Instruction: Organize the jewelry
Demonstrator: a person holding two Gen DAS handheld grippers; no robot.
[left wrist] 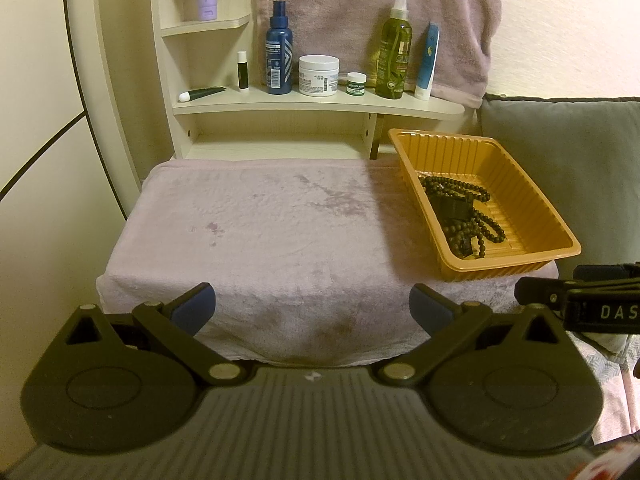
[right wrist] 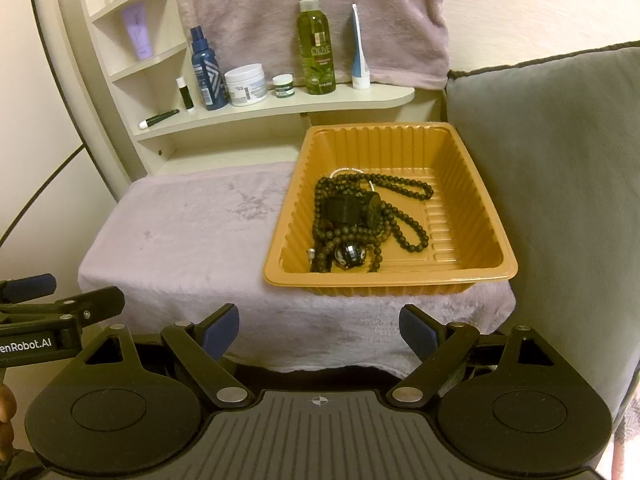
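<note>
From the left wrist view, the left claw (left wrist: 312,308) is seen spread wide with nothing between its blue pads, held low in front of the towel-covered table (left wrist: 260,232). The orange tray (left wrist: 516,184) sits at the table's right end, and the dark bead necklaces (left wrist: 464,212) are piled inside it. From this angle the pile is pretty much a tangle; a blocky black piece can be made out among the beads, but what it is can't be told. The right claw (left wrist: 576,292) is only caught at the right edge, mostly cut off, so its opening can't be judged here.

From the right wrist view, the right claw (right wrist: 320,332) is shown wide apart and empty too, just short of the tray (right wrist: 472,168). The necklaces (right wrist: 368,220) are seen better: dark strands, a bit of a pale strand poking out behind, and a small shiny piece (right wrist: 350,256) that's hard to identify. The left claw (right wrist: 28,286) is cropped at the left edge.
</note>
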